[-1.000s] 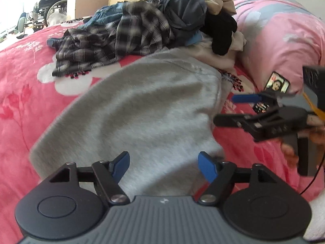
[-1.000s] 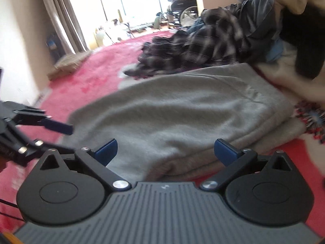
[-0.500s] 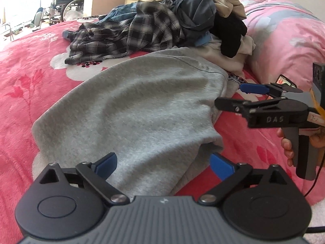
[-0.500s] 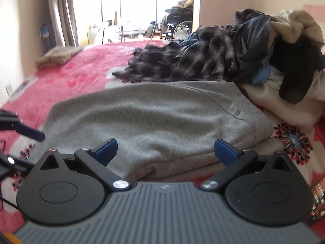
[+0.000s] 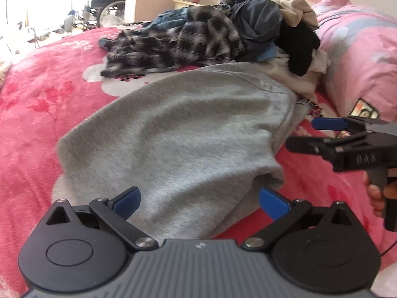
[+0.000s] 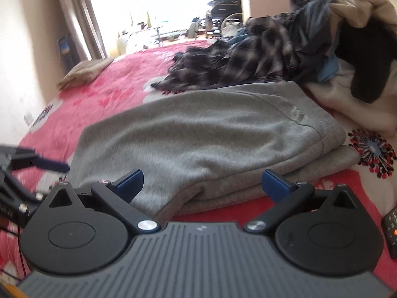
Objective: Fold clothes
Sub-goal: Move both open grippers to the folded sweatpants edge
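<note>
Here, the folded grey garment (image 5: pixel 178 134) lies on the bed (image 5: pixel 37 104), long axis running away from both grippers. Left gripper (image 5: pixel 199 200), jaws opening and empty, hovers nearest its near edge; right gripper (image 6: pixel 202 182) spread, empty.

The grey garment (image 5: pixel 173 134) is a thick cloth with a soft, matt, slightly fuzzy face. The bed cover (image 5: pixel 37 114) under it looks like plush pink fleece. The checked shirt (image 5: pixel 198 39) is thinner woven cloth. The left gripper (image 5: pixel 199 200) has matt black plastic arms, smooth blue pads (image 5: pixel 127 198) and shiny metal pivot pins.
</note>
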### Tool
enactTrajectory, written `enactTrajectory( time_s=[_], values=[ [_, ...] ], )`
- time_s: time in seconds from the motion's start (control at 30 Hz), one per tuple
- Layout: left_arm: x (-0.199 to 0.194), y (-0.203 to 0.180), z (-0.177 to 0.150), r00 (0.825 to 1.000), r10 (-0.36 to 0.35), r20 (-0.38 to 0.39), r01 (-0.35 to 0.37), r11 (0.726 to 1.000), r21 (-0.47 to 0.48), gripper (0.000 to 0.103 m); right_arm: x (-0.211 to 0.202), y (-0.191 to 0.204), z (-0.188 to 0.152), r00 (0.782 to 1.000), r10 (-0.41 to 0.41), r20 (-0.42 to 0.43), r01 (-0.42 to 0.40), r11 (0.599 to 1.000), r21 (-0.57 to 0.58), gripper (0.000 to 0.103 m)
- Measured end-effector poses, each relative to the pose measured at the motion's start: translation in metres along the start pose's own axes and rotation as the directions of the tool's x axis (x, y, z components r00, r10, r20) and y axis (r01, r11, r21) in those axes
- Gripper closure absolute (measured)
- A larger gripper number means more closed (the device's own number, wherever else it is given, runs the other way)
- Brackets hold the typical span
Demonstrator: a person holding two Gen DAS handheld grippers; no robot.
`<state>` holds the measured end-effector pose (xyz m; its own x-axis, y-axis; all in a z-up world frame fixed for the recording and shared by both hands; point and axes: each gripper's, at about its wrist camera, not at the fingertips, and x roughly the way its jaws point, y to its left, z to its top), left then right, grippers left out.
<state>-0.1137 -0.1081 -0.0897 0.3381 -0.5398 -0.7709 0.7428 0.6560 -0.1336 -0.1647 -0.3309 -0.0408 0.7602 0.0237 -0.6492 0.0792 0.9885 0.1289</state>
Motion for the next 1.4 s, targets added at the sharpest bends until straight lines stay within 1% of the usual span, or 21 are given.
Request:
enactTrajectory(
  time_s=[0.07,0.17,0.33,0.53,0.6,0.7,0.8,0.87,0.93,0.97,1.0,1.03,1.1,1.13,1.17,1.2,1.27,1.33,1.37,1.4],
  values=[
    [0.003,0.000,0.000,0.999,0.025,-0.020,-0.025,1.000,0.010,0.000,0.003,0.007,-0.003,0.999,0.000,-0.038,-0.001,0.999,-0.035,0.001],
    [0.008,0.001,-0.001,0.997,0.051,-0.052,-0.051,0.999,0.000,0.000,0.007,0.016,-0.006,0.996,0.009,-0.084,-0.016,0.997,-0.076,0.001],
    [0.012,0.004,-0.002,0.994,0.068,-0.085,-0.071,0.997,-0.032,0.000,0.010,0.027,-0.010,0.990,0.005,-0.139,-0.024,0.990,-0.136,0.001],
    [0.015,0.002,-0.005,0.990,0.078,-0.115,-0.084,0.995,-0.047,0.000,0.015,0.028,-0.013,0.982,0.016,-0.188,-0.042,0.989,-0.139,0.002],
    [0.015,0.002,-0.005,0.990,0.078,-0.120,-0.085,0.995,-0.056,0.000,0.015,0.028,-0.014,0.981,0.021,-0.192,-0.047,0.990,-0.133,0.002],
    [0.012,0.003,-0.006,0.992,0.061,-0.112,-0.068,0.996,-0.064,0.001,0.015,0.027,-0.014,0.980,0.030,-0.198,-0.055,0.991,-0.125,0.002],
    [0.008,0.001,-0.007,0.996,0.035,-0.086,-0.039,0.998,-0.042,0.001,0.015,0.026,-0.014,0.979,0.038,-0.200,-0.062,0.991,-0.118,0.004],
    [0.006,0.000,-0.008,0.997,0.020,-0.076,-0.022,0.999,-0.033,0.001,0.014,0.025,-0.013,0.980,0.043,-0.195,-0.066,0.991,-0.114,0.008],
    [0.006,-0.003,-0.009,0.998,0.016,-0.062,-0.017,1.000,-0.014,0.004,0.013,0.023,-0.013,0.980,0.057,-0.191,-0.078,0.992,-0.102,0.024],
    [0.006,-0.005,-0.009,0.998,0.017,-0.052,-0.017,1.000,0.002,0.005,0.014,0.022,-0.012,0.979,0.066,-0.192,-0.086,0.992,-0.097,0.027],
    [0.007,-0.007,-0.010,0.999,0.022,-0.041,-0.021,0.999,0.026,0.008,0.014,0.022,-0.011,0.979,0.074,-0.192,-0.093,0.991,-0.092,0.031],
    [0.008,-0.009,-0.009,0.999,0.028,-0.031,-0.026,0.998,0.053,0.012,0.014,0.022,-0.011,0.978,0.083,-0.193,-0.101,0.991,-0.087,0.038],
    [0.010,-0.014,-0.009,0.999,0.038,-0.013,-0.037,0.994,0.106,0.017,0.016,0.023,-0.012,0.974,0.102,-0.202,-0.122,0.989,-0.089,0.046],
    [0.012,-0.016,-0.009,0.999,0.043,-0.005,-0.042,0.990,0.132,0.020,0.017,0.024,-0.013,0.972,0.112,-0.207,-0.133,0.987,-0.090,0.047],
    [0.013,-0.018,-0.009,0.999,0.044,0.000,-0.043,0.987,0.153,0.022,0.019,0.025,-0.014,0.969,0.119,-0.216,-0.141,0.986,-0.092,0.050],
    [0.014,-0.020,-0.010,0.999,0.043,0.005,-0.043,0.984,0.174,0.027,0.021,0.026,-0.015,0.966,0.125,-0.226,-0.149,0.984,-0.094,0.054],
    [0.017,-0.022,-0.011,1.000,0.031,0.005,-0.031,0.978,0.204,0.031,0.025,0.027,-0.017,0.959,0.140,-0.246,-0.165,0.983,-0.083,0.056],
    [0.019,-0.024,-0.012,1.000,0.014,0.005,-0.015,0.973,0.230,0.033,0.029,0.026,-0.019,0.950,0.160,-0.268,-0.180,0.982,-0.053,0.065],
    [0.020,-0.025,-0.012,1.000,0.006,0.005,-0.007,0.970,0.243,0.033,0.031,0.024,-0.019,0.945,0.175,-0.278,-0.189,0.982,-0.027,0.067],
    [0.022,-0.025,-0.013,1.000,-0.005,0.001,0.005,0.966,0.259,0.032,0.034,0.021,-0.020,0.939,0.191,-0.286,-0.199,0.980,0.002,0.074]
  ],
)
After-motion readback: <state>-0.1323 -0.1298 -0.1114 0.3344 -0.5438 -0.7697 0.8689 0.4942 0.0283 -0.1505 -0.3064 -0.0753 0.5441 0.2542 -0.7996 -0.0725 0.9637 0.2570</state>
